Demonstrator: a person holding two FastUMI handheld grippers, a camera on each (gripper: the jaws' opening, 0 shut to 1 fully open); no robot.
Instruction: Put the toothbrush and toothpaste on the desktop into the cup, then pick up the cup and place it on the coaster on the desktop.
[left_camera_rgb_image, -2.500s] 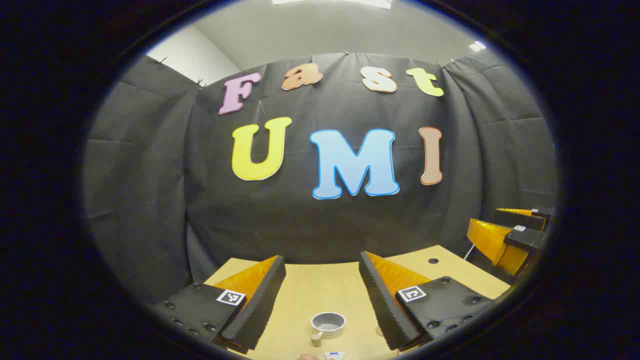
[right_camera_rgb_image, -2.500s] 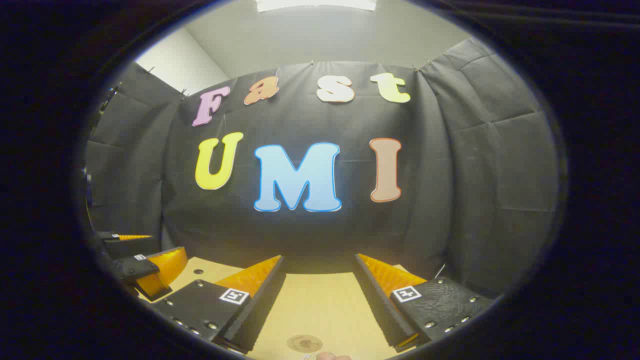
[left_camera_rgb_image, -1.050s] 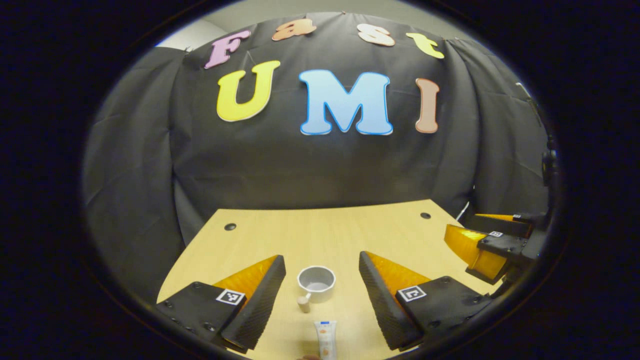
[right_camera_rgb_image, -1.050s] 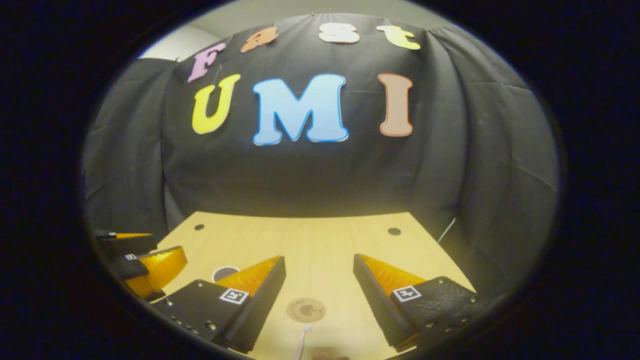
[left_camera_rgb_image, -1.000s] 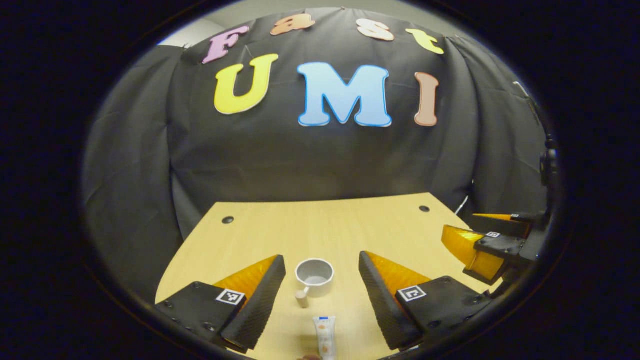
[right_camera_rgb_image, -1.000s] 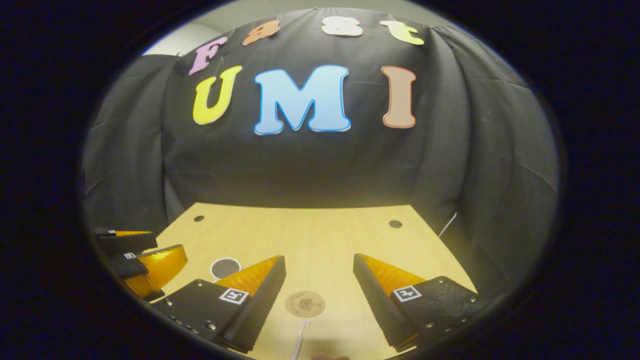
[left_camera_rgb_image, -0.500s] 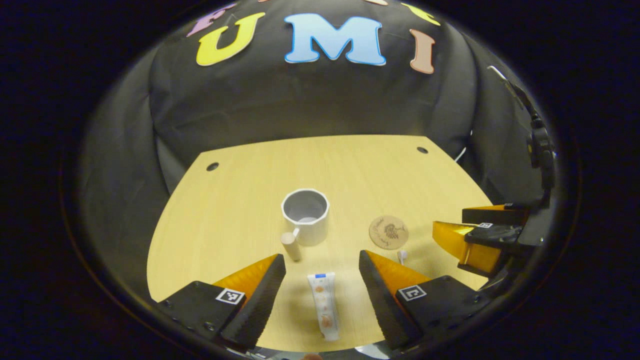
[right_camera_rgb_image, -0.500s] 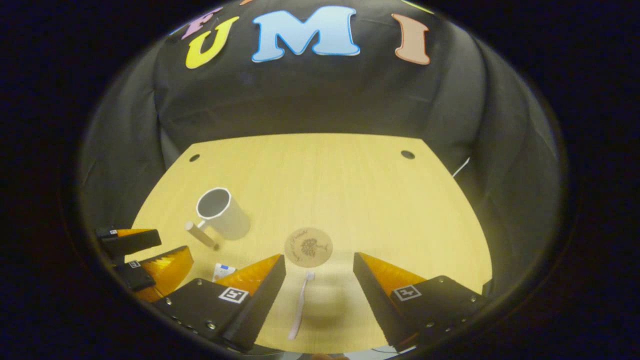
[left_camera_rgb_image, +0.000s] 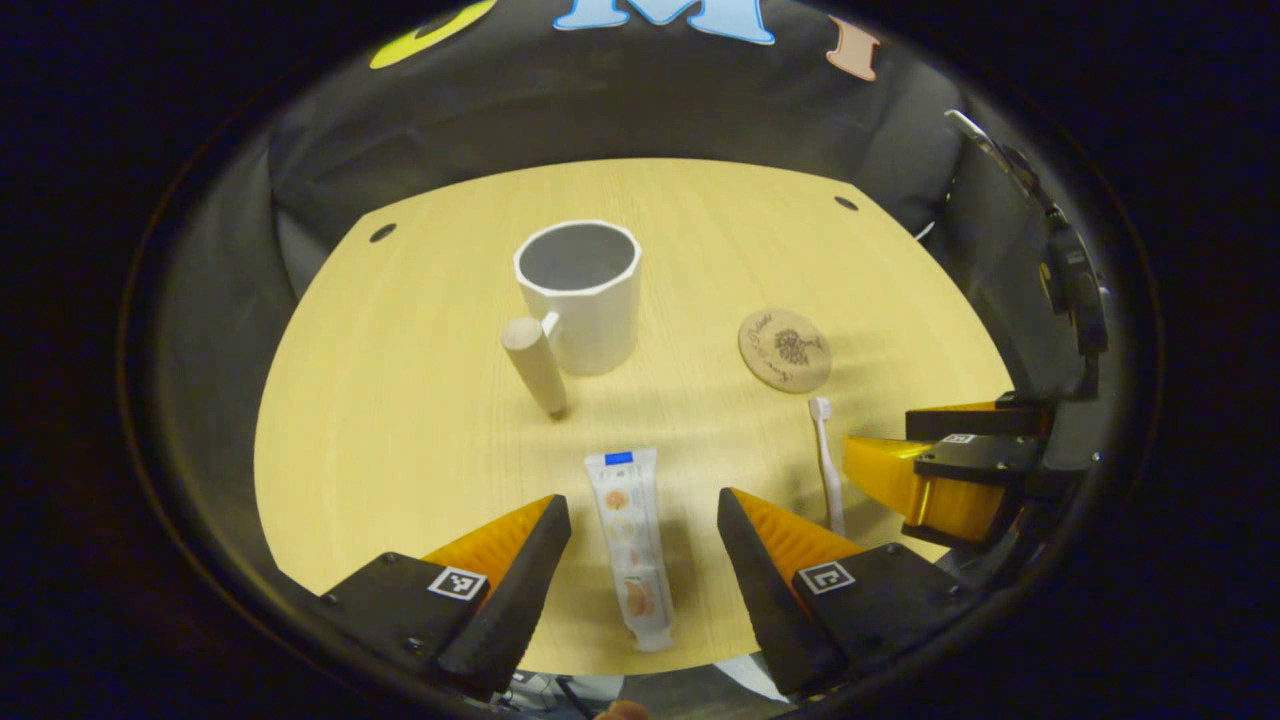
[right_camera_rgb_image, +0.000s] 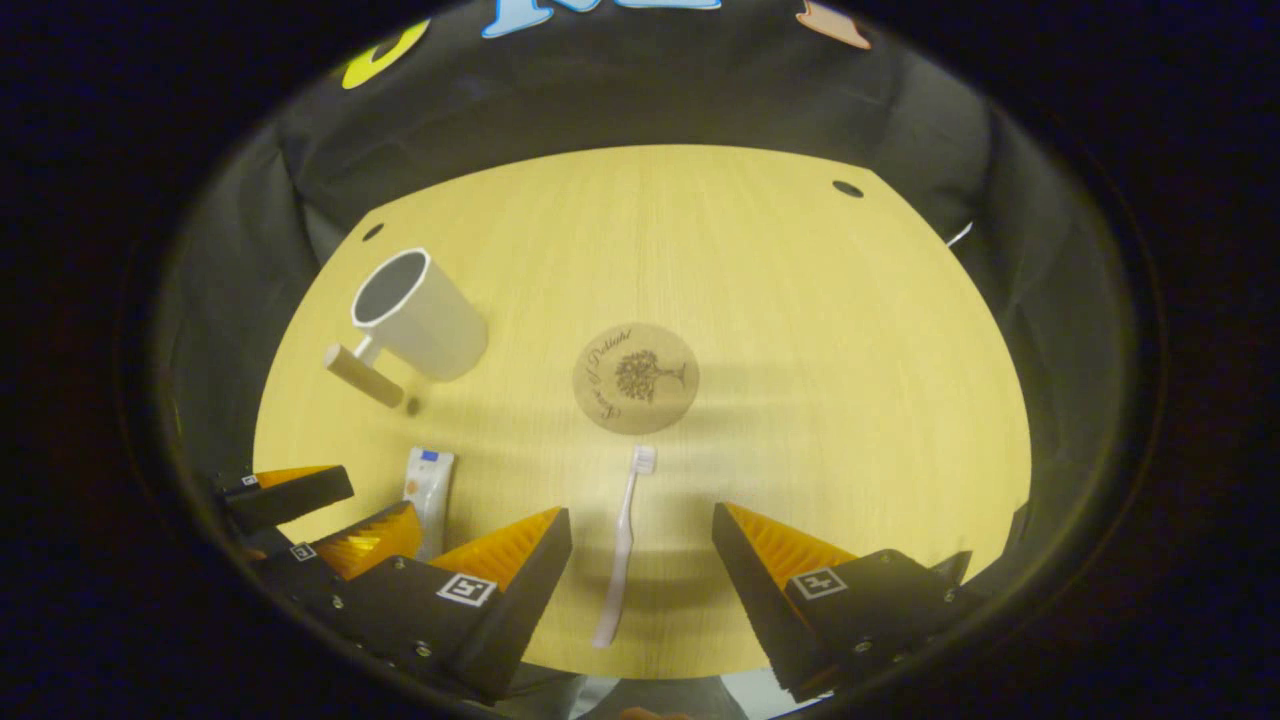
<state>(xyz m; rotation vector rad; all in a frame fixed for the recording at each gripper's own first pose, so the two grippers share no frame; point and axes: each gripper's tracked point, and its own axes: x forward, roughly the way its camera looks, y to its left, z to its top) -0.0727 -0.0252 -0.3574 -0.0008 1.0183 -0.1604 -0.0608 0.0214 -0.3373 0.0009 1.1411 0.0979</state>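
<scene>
With both grippers spread wide and holding nothing, the left gripper (left_camera_rgb_image: 644, 520) straddling the toothpaste (left_camera_rgb_image: 629, 545) and the right gripper (right_camera_rgb_image: 640, 535) the toothbrush (right_camera_rgb_image: 622, 545) at the table's (right_camera_rgb_image: 800, 300) near edge, each should drop straight down and pinch mid-length.

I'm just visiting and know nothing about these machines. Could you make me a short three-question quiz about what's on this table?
1. True or false: the cup is empty.
2. What lies between the left gripper's open jaws? A) toothpaste B) toothbrush C) coaster
3. Fill in: the toothbrush's head points toward the ____.

Key: 1 true. 2 A. 3 coaster.
</scene>
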